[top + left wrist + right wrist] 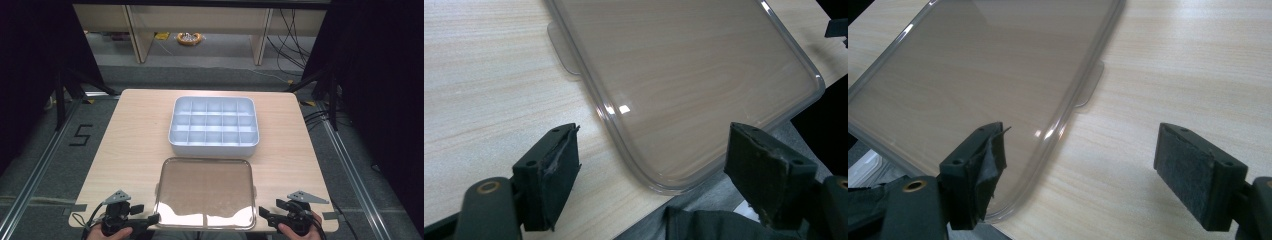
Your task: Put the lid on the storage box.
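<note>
While the lid (205,192) lies flat before the tray (214,126), left gripper (150,219) and right gripper (264,216) (jaws wide) flank its near corners.

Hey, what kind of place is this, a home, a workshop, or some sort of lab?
Probably a lab recording station: a light wooden table ringed by black curtains, loose black cables on the grey floor, and black tape forming a 5.

Divided bin (214,125) at desk (135,145) centre; clear lid (205,192) at near edge, flanked by left claw (152,218) and right claw (263,214) at near corners.
</note>
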